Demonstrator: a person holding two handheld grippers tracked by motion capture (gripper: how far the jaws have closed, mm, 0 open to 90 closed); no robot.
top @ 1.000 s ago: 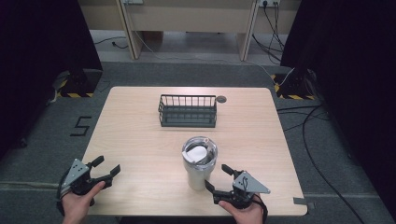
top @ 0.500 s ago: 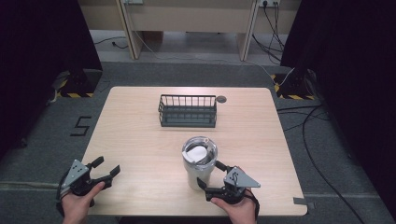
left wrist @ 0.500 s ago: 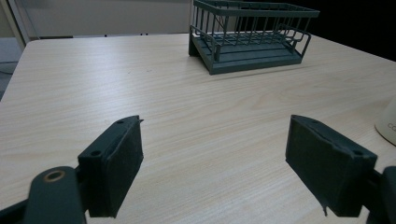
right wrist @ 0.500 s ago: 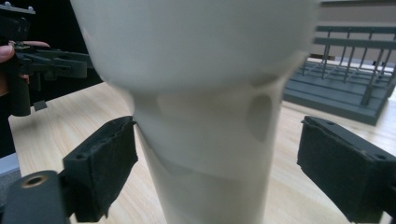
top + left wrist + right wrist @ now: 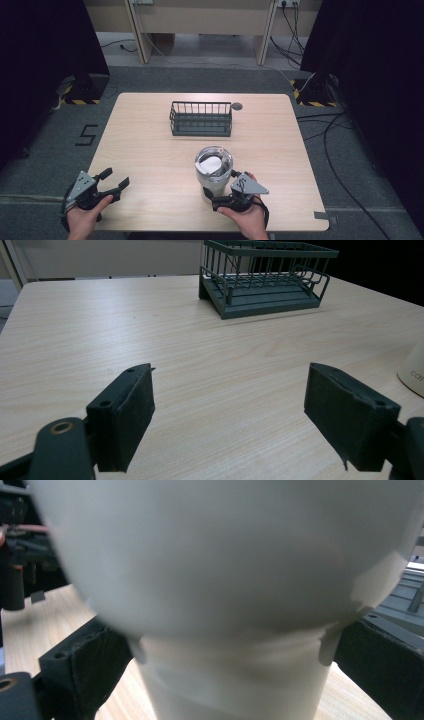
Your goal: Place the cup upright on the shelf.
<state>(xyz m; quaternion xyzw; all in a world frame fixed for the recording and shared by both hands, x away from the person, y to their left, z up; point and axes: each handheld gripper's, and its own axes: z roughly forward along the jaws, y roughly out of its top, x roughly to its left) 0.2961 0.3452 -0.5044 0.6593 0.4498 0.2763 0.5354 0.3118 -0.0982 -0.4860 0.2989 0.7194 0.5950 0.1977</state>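
The tumbler (image 5: 213, 170) carries dark lettering low on its wall; in the left gripper view the cream edge (image 5: 413, 371) shows the letters "car" and then runs out of frame, so the rest cannot be read. A "5" (image 5: 86, 135) is marked on the grey floor left of the worktop (image 5: 150, 145).

The tumbler stands upright near the worktop's front edge, right of the middle, its long axis vertical and its open mouth up. Something white lies inside it. It widens from a narrow base to a broad upper body.

The right gripper (image 5: 223, 195) sits just in front of it, pointing away from the person. Its jaws have just been opening and now stand wide, one on each side of the tumbler's narrow base (image 5: 230, 680); whether the pads touch the wall cannot be told, since the view is blurred.

The left gripper (image 5: 113, 181) rests near the front left corner, well apart from the tumbler, with jaws wide and only bare wood between them.

The rack (image 5: 201, 119) stands farther back, near the middle, its long side across the worktop. A small round disc (image 5: 237, 106) lies by its right rear corner. Bare wood lies between tumbler and rack, and on both sides of each. The tumbler is close to the front edge and farther from the right one.
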